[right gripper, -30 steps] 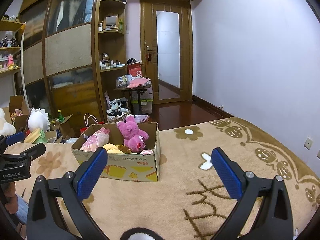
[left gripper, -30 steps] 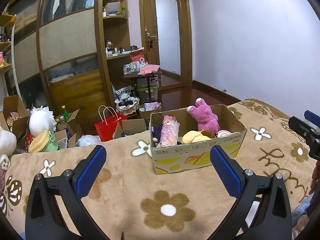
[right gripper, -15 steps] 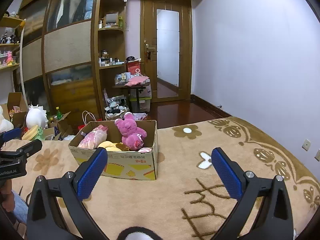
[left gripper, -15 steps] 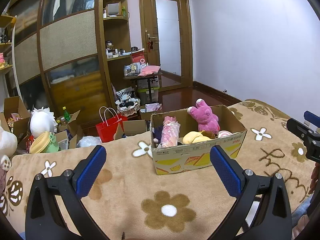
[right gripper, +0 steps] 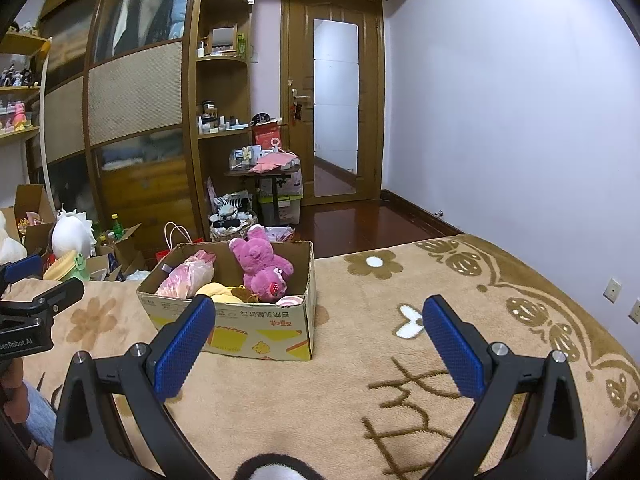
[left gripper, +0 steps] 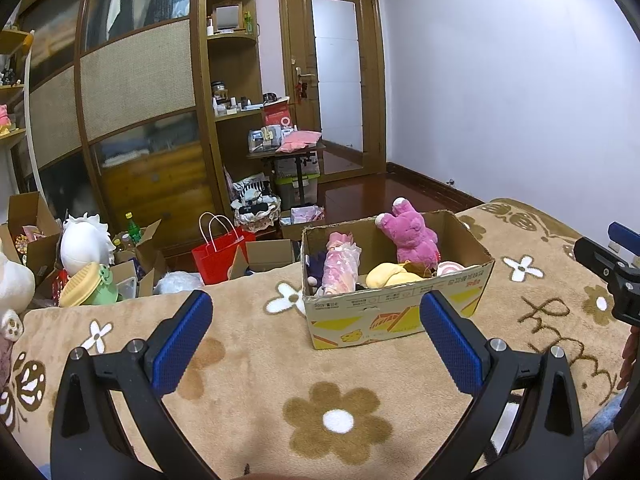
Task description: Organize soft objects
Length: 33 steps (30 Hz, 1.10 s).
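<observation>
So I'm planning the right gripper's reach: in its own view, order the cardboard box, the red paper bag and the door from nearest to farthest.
1. Cardboard box: on the blanket, ahead and left of the open right gripper.
2. Red paper bag: on the floor past the bed edge, behind the box's left corner.
3. Door: across the room, straight ahead.

Bed, tan flower-print blanket [left gripper: 248, 364]; open cardboard box [left gripper: 396, 316] of plush toys rests on it.

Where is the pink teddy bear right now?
The pink teddy bear sits in the cardboard box on the blanket, at the back, behind the yellow toy. In the right wrist view it's left of centre.
</observation>
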Each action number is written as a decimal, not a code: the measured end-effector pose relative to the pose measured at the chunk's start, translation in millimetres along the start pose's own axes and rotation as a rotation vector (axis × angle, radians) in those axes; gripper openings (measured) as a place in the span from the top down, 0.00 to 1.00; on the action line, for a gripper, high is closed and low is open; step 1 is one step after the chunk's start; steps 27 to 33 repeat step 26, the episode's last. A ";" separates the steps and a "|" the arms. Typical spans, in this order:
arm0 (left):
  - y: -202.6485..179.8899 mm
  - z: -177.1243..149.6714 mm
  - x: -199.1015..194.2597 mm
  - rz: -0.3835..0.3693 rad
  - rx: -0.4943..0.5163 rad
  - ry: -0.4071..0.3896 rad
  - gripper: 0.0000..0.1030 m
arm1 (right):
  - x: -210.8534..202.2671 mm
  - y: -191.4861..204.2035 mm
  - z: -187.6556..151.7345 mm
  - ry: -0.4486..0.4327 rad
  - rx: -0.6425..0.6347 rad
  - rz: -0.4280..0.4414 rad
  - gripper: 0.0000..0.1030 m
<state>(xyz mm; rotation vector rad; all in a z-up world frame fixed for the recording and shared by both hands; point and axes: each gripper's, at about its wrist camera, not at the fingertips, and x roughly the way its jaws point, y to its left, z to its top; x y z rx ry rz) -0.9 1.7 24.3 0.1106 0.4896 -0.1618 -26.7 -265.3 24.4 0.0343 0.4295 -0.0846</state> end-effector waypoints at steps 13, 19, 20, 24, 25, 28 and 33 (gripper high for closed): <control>-3.0 1.0 1.2 0.000 0.007 0.006 0.01 | 0.6 0.0 0.4 0.001 -0.002 0.001 0.00; -3.0 -0.6 1.4 -0.005 0.009 0.009 0.01 | -0.9 -0.4 0.9 0.000 0.000 -0.003 0.00; -2.9 -0.9 1.4 -0.005 0.010 0.009 0.01 | -1.3 -1.4 0.7 0.000 0.001 -0.002 0.00; -2.7 -1.0 1.3 -0.006 0.010 0.010 0.01 | -0.8 -0.6 0.9 0.001 -0.001 -0.002 0.00; -2.8 -1.1 1.4 -0.007 0.010 0.010 0.01 | -0.9 -0.4 0.8 0.000 -0.001 -0.003 0.00; -2.6 -1.1 1.4 -0.008 0.010 0.011 0.01 | -1.7 -1.3 0.5 0.000 -0.001 -0.003 0.00; -2.6 -1.1 1.4 -0.008 0.010 0.011 0.01 | -1.7 -1.3 0.5 0.000 -0.001 -0.003 0.00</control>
